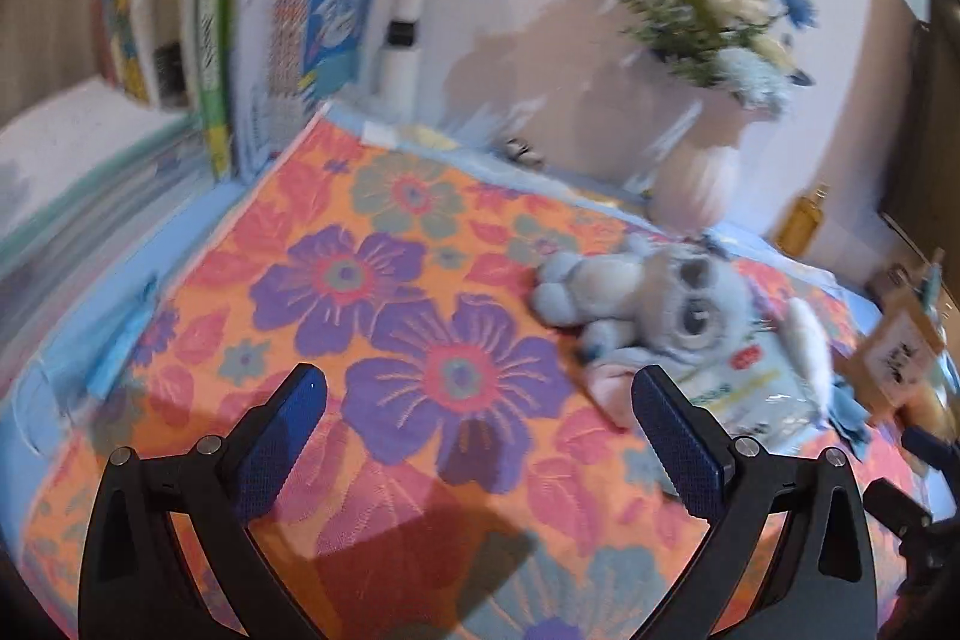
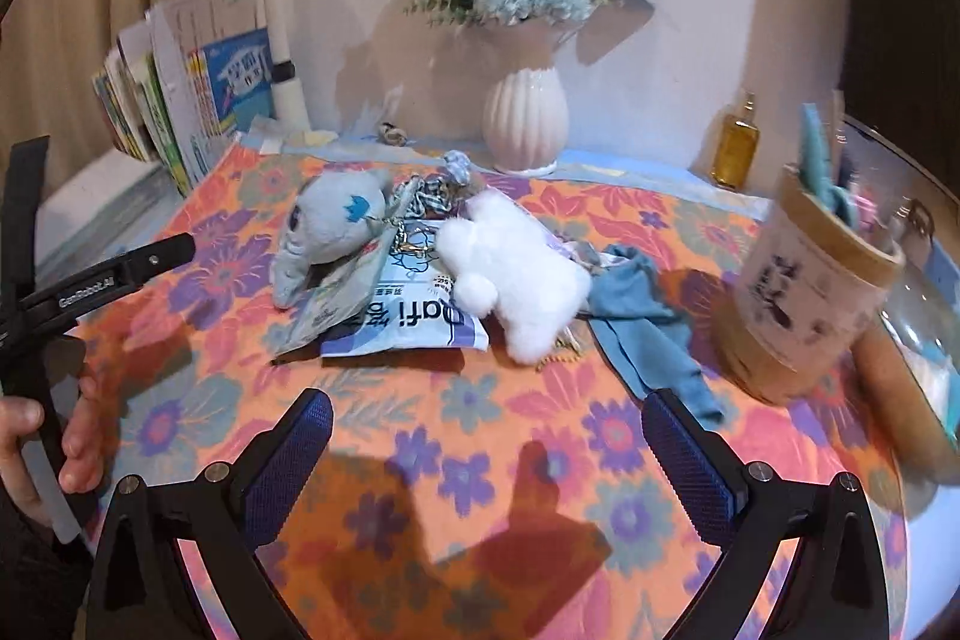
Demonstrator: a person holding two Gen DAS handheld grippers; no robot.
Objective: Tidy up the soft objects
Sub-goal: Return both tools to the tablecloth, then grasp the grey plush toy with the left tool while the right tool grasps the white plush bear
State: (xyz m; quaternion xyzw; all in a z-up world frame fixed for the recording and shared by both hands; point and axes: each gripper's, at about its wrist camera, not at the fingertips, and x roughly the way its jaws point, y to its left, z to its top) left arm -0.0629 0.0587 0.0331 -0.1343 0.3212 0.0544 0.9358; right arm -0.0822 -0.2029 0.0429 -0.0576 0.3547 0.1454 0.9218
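A grey-blue plush toy (image 2: 333, 226) lies on the floral cloth (image 2: 456, 460), partly on a plastic packet (image 2: 408, 322). A white fluffy plush (image 2: 516, 274) lies beside it, and a blue cloth (image 2: 648, 334) lies to its right. A metal chain sits between the plushes. My right gripper (image 2: 486, 412) is open and empty, a short way in front of them. My left gripper (image 1: 480, 394) is open and empty, left of the grey plush (image 1: 654, 292); the packet (image 1: 744, 382) lies under it. The left gripper body also shows in the right wrist view (image 2: 114, 280), held by a hand.
A tan cylindrical container (image 2: 810, 292) holding blue fabric stands at the right. A white ribbed vase (image 2: 525, 118) with flowers, an amber bottle (image 2: 735, 148), upright books (image 2: 198, 94) and a lamp stem (image 2: 279, 40) line the back wall. A glass bowl (image 2: 924, 340) sits far right.
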